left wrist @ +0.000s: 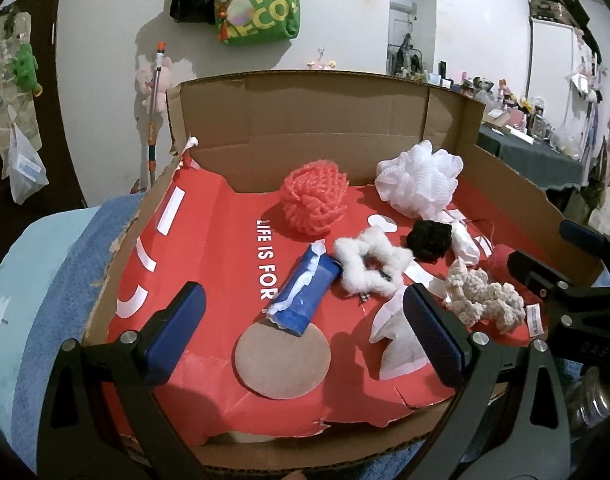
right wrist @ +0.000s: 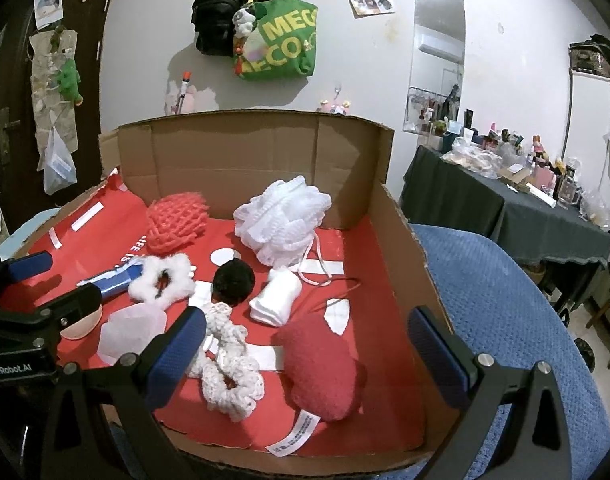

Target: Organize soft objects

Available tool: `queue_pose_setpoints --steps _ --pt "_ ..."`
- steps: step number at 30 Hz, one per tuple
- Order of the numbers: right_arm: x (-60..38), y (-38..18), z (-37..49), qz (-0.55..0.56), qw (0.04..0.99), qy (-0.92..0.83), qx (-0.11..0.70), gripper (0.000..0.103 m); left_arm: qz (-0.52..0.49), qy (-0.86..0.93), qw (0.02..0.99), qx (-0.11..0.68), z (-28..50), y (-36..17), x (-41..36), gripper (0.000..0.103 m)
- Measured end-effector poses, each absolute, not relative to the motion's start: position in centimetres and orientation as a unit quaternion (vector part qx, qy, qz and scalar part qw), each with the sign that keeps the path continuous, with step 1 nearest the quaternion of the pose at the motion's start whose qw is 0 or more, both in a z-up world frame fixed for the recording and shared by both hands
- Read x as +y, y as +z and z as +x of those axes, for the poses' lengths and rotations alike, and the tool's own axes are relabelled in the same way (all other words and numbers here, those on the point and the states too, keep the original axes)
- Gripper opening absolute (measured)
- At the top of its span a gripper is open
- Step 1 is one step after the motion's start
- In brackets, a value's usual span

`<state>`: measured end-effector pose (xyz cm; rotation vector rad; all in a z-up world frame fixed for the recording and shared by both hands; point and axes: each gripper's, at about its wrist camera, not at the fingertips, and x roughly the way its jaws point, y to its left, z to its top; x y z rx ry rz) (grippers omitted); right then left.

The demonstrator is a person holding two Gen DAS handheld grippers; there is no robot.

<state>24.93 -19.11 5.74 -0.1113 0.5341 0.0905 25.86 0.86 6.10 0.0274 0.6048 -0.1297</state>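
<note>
Here, red pad (right wrist: 319, 364) btwn right fingers (right wrist: 173, 356)

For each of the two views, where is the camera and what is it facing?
Left wrist: on the left hand-held gripper, open, facing the cardboard box from its left front; the right hand-held gripper shows at the right edge.
Right wrist: on the right hand-held gripper, open, above the red cushion.
Shared: box, white mesh puff.

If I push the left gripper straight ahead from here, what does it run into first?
Probably the blue tissue packet: the open left gripper points at it, with only the flat brown disc on the box floor before it. The fluffy white scrunchie lies just right of that line. Depth is hard to judge.
</note>
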Motion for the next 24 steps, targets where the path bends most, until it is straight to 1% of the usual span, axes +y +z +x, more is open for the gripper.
queue_pose_setpoints --steps 8,24 --pt "-19.07 5.85 24.56 -0.054 0.965 0.044 0.251 0.103 0.017 -0.064 0.953 0.294 25.73 6.17 0.71 0.101" --pt "-19.13 5.89 24.49 -0.052 0.965 0.043 0.252 0.103 0.015 -0.064 0.953 0.296 25.85 6.14 0.87 0.101"
